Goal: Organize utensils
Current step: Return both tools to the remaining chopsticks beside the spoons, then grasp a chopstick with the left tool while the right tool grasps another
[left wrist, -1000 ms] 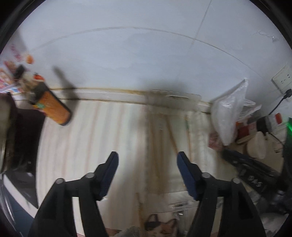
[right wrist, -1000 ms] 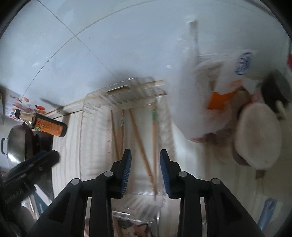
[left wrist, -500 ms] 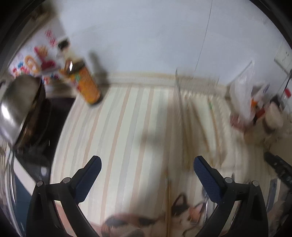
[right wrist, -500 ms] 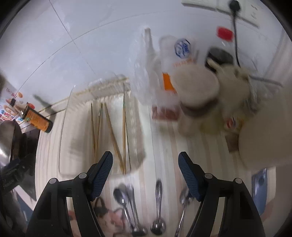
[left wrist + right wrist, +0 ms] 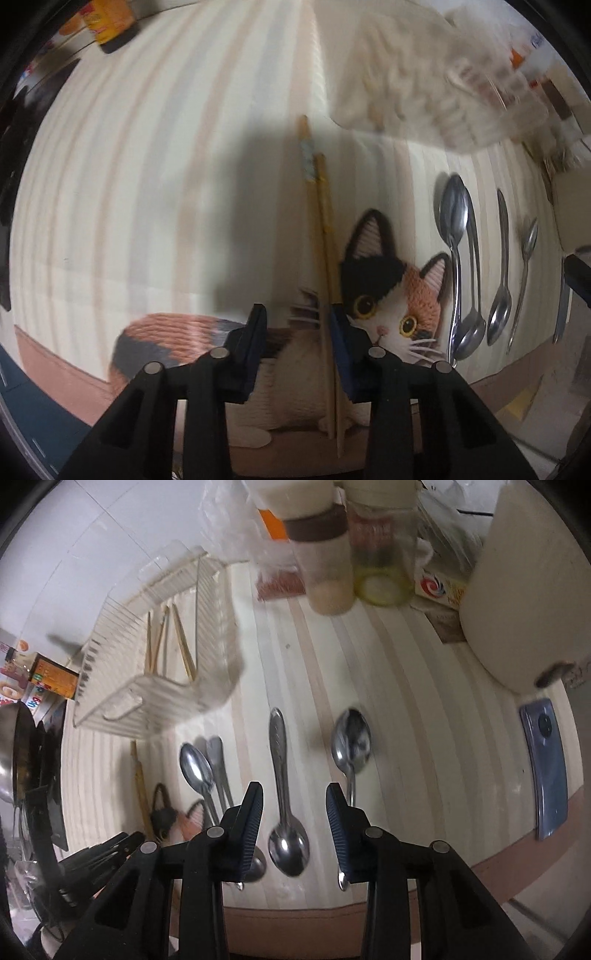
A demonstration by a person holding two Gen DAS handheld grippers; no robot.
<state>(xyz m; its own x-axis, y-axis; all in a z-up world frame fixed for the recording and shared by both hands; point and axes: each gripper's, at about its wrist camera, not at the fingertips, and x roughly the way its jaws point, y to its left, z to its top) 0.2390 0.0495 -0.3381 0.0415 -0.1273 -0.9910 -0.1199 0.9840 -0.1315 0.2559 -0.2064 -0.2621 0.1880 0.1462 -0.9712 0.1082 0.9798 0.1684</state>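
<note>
My left gripper is open, low over the cat-print mat, with a pair of wooden chopsticks lying between its fingers, close to the right one. My right gripper is open around a steel spoon that lies bowl-end towards me. Several more spoons lie beside it on the striped mat; they also show in the left wrist view. A clear ribbed tray holding several chopsticks stands at the back left, and blurred in the left wrist view.
Jars and bottles and a plastic bag stand at the back. A large cream pot is at the right, a blue phone by the front edge. An orange-labelled bottle and a steel pan are at the left.
Both grippers have dropped low and pulled back towards the table's front edge. Both have narrowed from wide open. The left now straddles the chopsticks, the right the spoon.
</note>
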